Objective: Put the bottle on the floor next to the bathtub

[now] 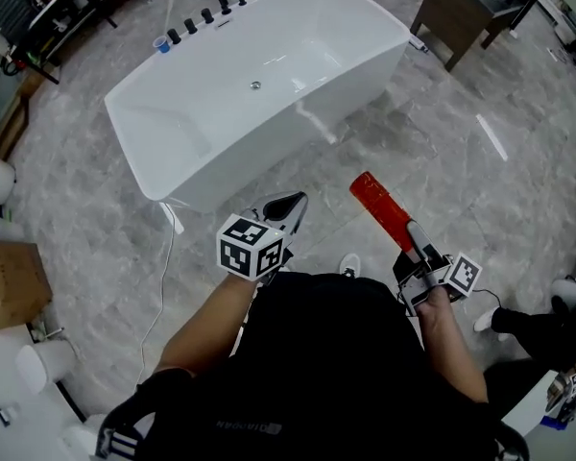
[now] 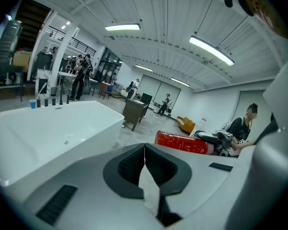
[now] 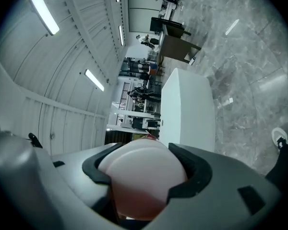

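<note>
Our right gripper [image 1: 413, 235] grasps with its fingers the pale round end of the red cylindrical bottle [image 1: 378, 201], up in the air above the grey marbled floor [image 1: 461, 152]. The fingers of our left gripper [image 1: 290, 206] are clenched, empty. Farther stands the smooth white bathtub [image 1: 269, 142].

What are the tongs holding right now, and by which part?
Right tongs grip the red bottle by its pale end. Left tongs are shut and empty.
</note>
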`<move>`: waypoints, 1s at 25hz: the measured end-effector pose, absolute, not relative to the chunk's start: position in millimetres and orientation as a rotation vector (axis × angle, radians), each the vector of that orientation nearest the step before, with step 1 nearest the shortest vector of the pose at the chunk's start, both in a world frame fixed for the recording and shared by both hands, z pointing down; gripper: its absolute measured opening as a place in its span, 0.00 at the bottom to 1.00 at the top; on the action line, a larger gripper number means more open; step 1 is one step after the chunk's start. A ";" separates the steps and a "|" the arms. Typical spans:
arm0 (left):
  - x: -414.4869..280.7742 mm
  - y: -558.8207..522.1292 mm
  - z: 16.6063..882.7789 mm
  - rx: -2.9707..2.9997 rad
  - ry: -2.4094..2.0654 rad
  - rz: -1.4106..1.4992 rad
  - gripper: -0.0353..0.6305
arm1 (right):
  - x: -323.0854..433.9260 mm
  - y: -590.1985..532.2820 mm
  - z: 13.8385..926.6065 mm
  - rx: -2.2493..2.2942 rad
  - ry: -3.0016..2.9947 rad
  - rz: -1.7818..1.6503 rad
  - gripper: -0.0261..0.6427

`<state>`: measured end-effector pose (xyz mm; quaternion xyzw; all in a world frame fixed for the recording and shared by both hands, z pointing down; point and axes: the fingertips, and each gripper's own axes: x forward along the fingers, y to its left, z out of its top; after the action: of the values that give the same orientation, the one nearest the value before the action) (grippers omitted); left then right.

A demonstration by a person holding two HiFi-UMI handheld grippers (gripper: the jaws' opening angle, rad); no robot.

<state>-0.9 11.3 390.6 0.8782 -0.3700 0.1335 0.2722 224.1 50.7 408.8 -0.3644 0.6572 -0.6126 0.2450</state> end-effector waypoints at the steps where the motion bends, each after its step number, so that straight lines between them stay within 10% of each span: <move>1: 6.0 7.7 389.3 2.356 -1.015 0.356 0.08 | 231.1 45.4 409.1 -0.979 1.802 -1.685 0.51; 25: 103.7 -6.0 396.9 2.206 -1.219 0.411 0.08 | 340.5 -22.4 429.5 -0.810 1.882 -1.804 0.51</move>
<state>103.7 -6.0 396.9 0.8268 -0.4569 0.1542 0.2896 340.5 -22.4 429.5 -0.2903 0.6750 -0.6468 0.2045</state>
